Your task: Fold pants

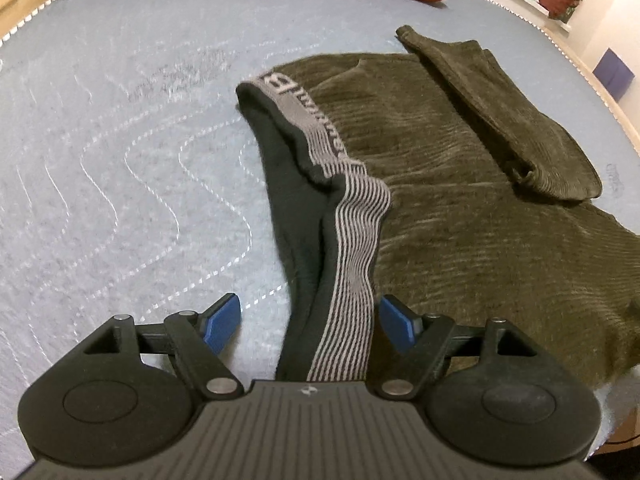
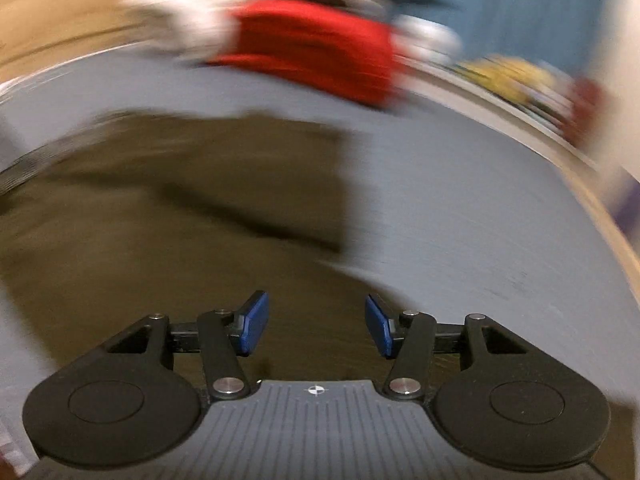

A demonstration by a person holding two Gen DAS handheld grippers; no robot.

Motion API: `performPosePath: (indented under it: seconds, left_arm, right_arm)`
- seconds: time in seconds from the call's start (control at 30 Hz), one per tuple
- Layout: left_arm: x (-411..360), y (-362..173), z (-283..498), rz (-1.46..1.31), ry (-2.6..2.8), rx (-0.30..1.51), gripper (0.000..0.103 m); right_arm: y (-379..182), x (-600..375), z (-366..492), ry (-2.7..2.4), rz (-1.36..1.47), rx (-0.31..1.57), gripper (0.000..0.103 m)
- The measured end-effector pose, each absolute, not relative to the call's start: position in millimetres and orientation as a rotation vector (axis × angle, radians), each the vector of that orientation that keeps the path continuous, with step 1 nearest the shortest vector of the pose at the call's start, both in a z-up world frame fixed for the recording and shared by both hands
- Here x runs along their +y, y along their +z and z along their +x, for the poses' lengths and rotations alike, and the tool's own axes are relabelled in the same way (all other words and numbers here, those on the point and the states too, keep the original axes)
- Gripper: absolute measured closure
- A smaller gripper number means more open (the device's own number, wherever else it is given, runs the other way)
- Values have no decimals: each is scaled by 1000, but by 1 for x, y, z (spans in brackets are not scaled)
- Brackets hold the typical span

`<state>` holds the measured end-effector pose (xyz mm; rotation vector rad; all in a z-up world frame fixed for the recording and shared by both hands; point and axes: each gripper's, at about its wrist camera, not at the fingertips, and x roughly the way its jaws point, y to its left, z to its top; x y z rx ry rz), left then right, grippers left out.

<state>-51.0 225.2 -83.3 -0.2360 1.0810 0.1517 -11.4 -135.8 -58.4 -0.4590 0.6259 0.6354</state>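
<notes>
Olive corduroy pants point(image 1: 460, 200) lie spread on a gray quilted mat point(image 1: 120, 140), one leg end already turned back over the rest and the striped waistband point(image 1: 352, 248) rucked up along the near edge, suggesting the folding is only partly done. The left gripper point(image 1: 310, 320) straddles that waistband, jaws spread and not yet pinching. The right gripper point(image 2: 316, 324), jaws likewise apart and empty, hangs over the cloth in a motion-blurred view.

Each hand-held gripper point(image 1: 310, 324) point(image 2: 317, 324) has black linkages, silver screws, blue pads point(image 1: 224, 322), and a ribbed grey body.
</notes>
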Motion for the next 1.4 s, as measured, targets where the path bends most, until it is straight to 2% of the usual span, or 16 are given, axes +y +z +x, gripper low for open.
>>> performPosePath:
  seconds: [0.17, 0.3, 0.4, 0.57, 0.6, 0.63, 0.67, 0.7, 0.73, 0.83, 0.97, 1.07, 1.1, 1.2, 1.33, 1.4]
  left_arm:
    - [232, -90, -55, -265, 120, 1078, 23]
    - [235, -92, -56, -287, 90, 1072, 30]
    - [231, -97, -54, -278, 70, 1075, 30]
    - [228, -102, -49, -262, 46, 1065, 32]
    - [228, -102, -49, -261, 39, 1061, 40]
    - [227, -102, -49, -261, 24, 1056, 60]
    - [226, -101, -50, -268, 2, 1054, 64]
    - [223, -98, -51, -251, 3, 1047, 71]
    - [218, -95, -53, -220, 0, 1039, 76]
    - [213, -74, -66, -171, 6, 987, 80]
    - [223, -42, -90, -176, 31, 949, 80]
    - [226, -54, -95, -149, 72, 1035, 80]
    - [224, -63, -93, -143, 73, 1073, 77]
    - [211, -79, -83, -61, 145, 1134, 58]
    - [196, -45, -84, 68, 250, 974, 49]
    - [185, -26, -84, 109, 245, 873, 49]
  right_arm:
    - [-67, -56, -68, 939, -558, 577, 50]
    - [-82, -22, -89, 1053, -666, 560, 50]
    - [-97, -8, -90, 1065, -777, 559, 50]
    - [-94, -2, -74, 1083, -751, 580, 53]
    - [-94, 0, -73, 1093, -747, 590, 62]
    - [-94, 2, -72, 1116, -745, 601, 68]
    - [-95, 2, -74, 1131, -751, 600, 78]
    - [-94, 4, -76, 1136, -768, 591, 83]
    - [-95, 3, -78, 1140, -782, 584, 85]
    - [-88, 2, -79, 1170, -776, 572, 90]
    - [-63, -1, -89, 1255, -721, 530, 92]
    - [-56, 3, -97, 1314, -690, 532, 92]
    - [-60, 6, -100, 1326, -699, 545, 92]
    - [-76, 14, -109, 1301, -814, 560, 89]
    - [-55, 6, -92, 1275, -706, 581, 88]
    - [-40, -5, -76, 1244, -594, 601, 72]
